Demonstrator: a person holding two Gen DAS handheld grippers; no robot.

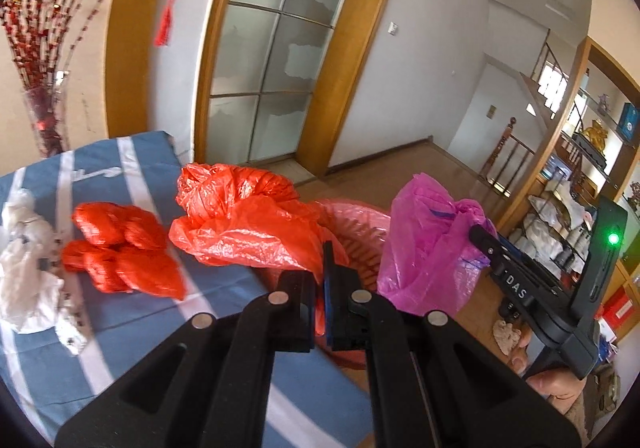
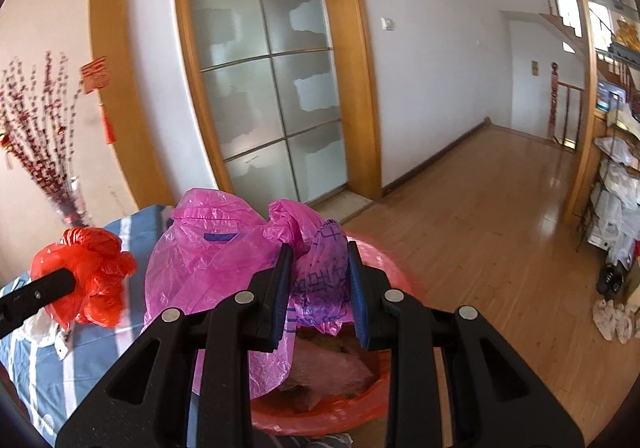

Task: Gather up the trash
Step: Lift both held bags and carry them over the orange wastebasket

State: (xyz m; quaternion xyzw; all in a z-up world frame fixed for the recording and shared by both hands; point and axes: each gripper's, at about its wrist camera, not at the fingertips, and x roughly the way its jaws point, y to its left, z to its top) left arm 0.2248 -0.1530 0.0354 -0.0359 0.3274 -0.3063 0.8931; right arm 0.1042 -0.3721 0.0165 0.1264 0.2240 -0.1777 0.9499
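Left wrist view: the left gripper [image 1: 320, 288], low centre, is clamped on the red bag [image 1: 240, 220]; the bin [image 1: 360, 232] lies just behind and right of it. 2 more scraps, a red bundle [image 1: 120, 248] and white bag [image 1: 28, 268], lie far left on the blue cloth [image 1: 160, 184].

Right wrist view: the right gripper [image 2: 320, 280] pinches the pink bag [image 2: 208, 248] directly over the bin [image 2: 320, 416], nearer it than the left. Only here does the bin's inside show.

Thin crinkled glossy plastic bags [image 1: 248, 224], matt striped cloth [image 1: 132, 176], polished wood floor [image 2: 500, 208]
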